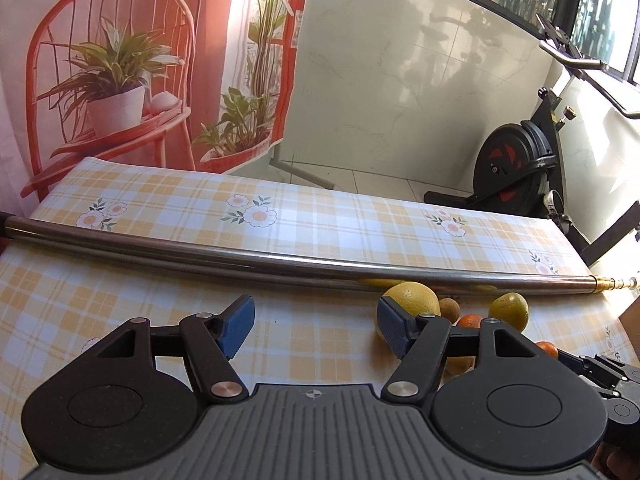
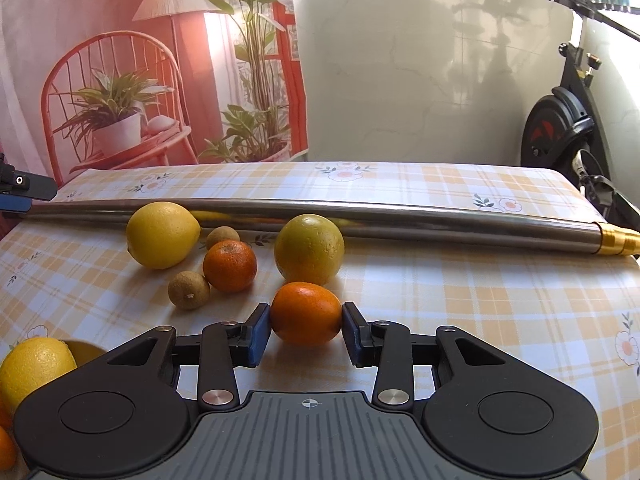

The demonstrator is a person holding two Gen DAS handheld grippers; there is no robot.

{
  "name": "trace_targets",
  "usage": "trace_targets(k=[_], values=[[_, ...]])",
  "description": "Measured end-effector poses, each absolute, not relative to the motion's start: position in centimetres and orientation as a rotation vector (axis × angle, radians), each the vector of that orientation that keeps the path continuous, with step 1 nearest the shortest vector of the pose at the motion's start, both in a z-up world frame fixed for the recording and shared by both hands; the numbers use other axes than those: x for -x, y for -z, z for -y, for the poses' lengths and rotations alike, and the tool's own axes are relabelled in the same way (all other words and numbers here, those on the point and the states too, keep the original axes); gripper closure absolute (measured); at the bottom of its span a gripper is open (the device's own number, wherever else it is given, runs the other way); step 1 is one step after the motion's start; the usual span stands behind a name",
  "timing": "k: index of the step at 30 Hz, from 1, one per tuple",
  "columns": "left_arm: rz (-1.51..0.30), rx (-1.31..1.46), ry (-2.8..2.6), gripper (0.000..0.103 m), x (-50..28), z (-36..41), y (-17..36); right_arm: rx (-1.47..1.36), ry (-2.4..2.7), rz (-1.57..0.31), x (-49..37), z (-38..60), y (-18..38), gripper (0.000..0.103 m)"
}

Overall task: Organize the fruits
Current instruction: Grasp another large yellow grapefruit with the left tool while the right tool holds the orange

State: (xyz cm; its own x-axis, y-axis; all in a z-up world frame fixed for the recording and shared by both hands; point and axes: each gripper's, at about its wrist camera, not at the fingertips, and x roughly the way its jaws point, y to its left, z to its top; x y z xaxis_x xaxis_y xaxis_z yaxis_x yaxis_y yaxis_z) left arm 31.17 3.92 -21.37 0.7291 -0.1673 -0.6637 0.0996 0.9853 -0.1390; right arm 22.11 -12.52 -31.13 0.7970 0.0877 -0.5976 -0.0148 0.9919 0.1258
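Checked yellow-and-white cloth with daisy prints covered the table [image 2: 460,312] I was working over. Steel pole [image 2: 360,216] with a brass tip lay across the table, behind all the fruit. Behind the table: a printed backdrop [image 2: 120,80] of a red chair and potted plants, a pale tiled wall, an exercise bike [image 1: 516,168] off to the right.

My right gripper [image 2: 306,334] sat low over the cloth, blue pads pressed against both sides of an orange [image 2: 306,314], so it was clamped on that one. The fruit looked to be resting on the cloth; I couldn't tell for sure.

My left gripper [image 1: 316,330] was empty, its jaws apart with only bare cloth between them. Its right finger [image 1: 394,330] partly covered a lemon [image 1: 412,300]; whether they touched, I couldn't tell.

Fruit, from the right camera:
- lemon [image 2: 162,234], touching or nearly touching the pole
- greenish-yellow orange [image 2: 309,250], just behind the clamped one
- second lemon [image 2: 34,366] at the lower left edge, partly hidden by the gripper body
- smaller orange [image 2: 229,266], between the first lemon and the greenish one
- two small brown round fruits: one [image 2: 189,290] just beside the smaller orange, the other [image 2: 223,237] behind it near the pole
- slivers of more orange fruit [image 2: 6,440] at the far left edge, too cropped to count

Left gripper's tip [image 2: 20,192] showed at the right camera's left edge, by the pole's end.
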Motion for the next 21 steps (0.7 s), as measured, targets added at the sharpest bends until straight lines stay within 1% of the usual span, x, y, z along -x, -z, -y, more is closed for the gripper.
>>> trace_targets(k=[11,21], values=[[-0.790,0.122,0.253,0.031,-33.9,-0.7,22.8,-0.165,-0.008,-0.644,-20.8,14.1,31.9,0.068],[-0.869,0.110,0.285,0.031,-36.9,1.2,25.8,-0.172,-0.016,-0.630,-20.4,14.3,32.1,0.068]])
